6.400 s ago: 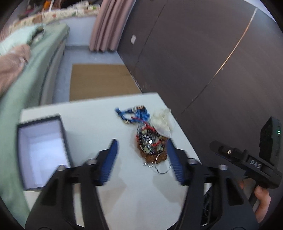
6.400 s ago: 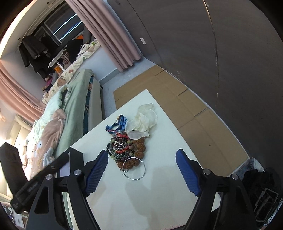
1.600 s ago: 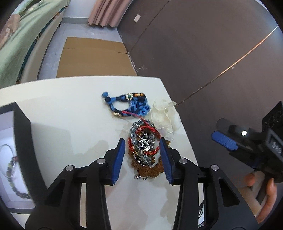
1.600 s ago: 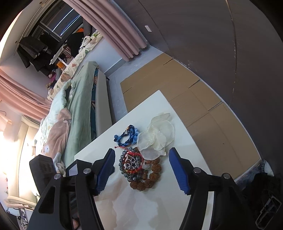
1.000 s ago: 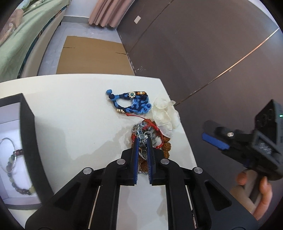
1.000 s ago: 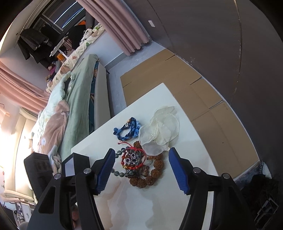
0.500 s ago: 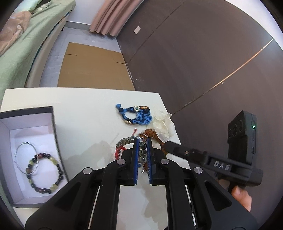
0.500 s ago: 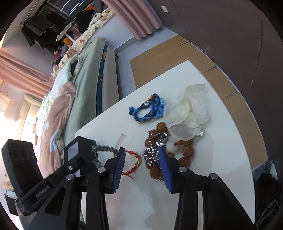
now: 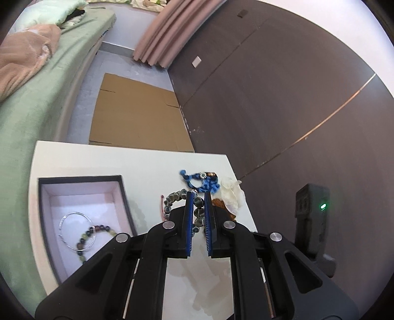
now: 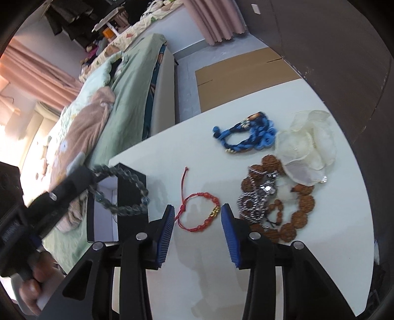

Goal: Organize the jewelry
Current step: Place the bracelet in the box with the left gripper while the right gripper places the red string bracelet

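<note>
Left wrist: left gripper (image 9: 198, 197) clamps grey bead bracelet (image 9: 175, 198), loop hanging leftward; right gripper (image 10: 197, 213) half-open.

I look past my white desk (image 9: 138, 160) at a dark brown panelled wall (image 9: 283, 93) crossed by a thin bright seam. Dusty-pink curtains (image 9: 162, 32) hang at its far end. On the pale grey floor (image 10: 187, 81), flattened brown cardboard (image 9: 138, 118) lies just beyond the desk's far edge. Along the desk's left edge runs a bed (image 10: 128, 81) under a green cover, with a tan blanket (image 10: 88, 118) bunched on it. Warm daylight glows through more pink curtains (image 10: 37, 73) behind the bed, where dark clothes (image 10: 71, 17) hang.
</note>
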